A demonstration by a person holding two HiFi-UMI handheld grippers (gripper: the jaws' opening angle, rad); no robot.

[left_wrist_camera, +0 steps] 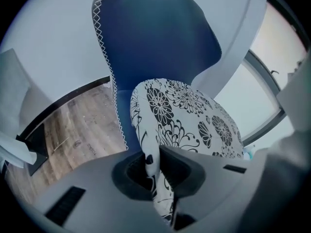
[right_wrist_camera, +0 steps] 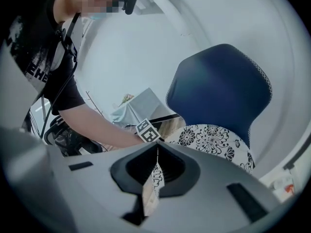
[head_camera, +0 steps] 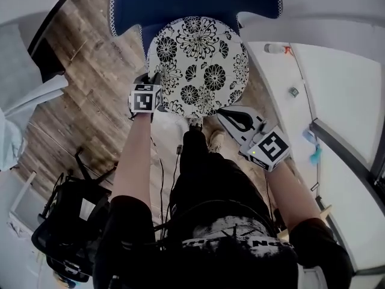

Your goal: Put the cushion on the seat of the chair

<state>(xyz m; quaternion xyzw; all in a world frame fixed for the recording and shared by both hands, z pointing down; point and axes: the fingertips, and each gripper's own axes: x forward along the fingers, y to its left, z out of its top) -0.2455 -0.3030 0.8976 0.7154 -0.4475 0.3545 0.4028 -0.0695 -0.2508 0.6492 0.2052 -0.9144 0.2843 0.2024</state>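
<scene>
Looks like the set-down step. Lower the cushion [head_camera: 198, 65] evenly on both sides to land it flat on the seat of the chair [head_camera: 192, 2], not tilted against the blue backrest [left_wrist_camera: 165, 47]. Push it back toward the backrest before letting go, to avoid overhang at the front. Release only after feeling it settle. Open both grips together, then pull straight back to avoid dragging the fabric along. Gripped at two points right now: clamped by the left gripper [left_wrist_camera: 153, 171] on a fold of the rim at the person's left, and pinched tight by the right gripper [right_wrist_camera: 154, 178] on a thin bit of patterned edge at the near right. Positioned right over the seat, in front of the backrest, hiding the seat completely in the head view; cannot tell whether touching it yet. Round, plump, white cover with a bold black flower print, soft enough to crease at both pinch points. Expect some sag in the middle and a little spring-back on release. Bare wood floor [head_camera: 96, 89] around the chair, so worth avoiding a one-sided drop.
</scene>
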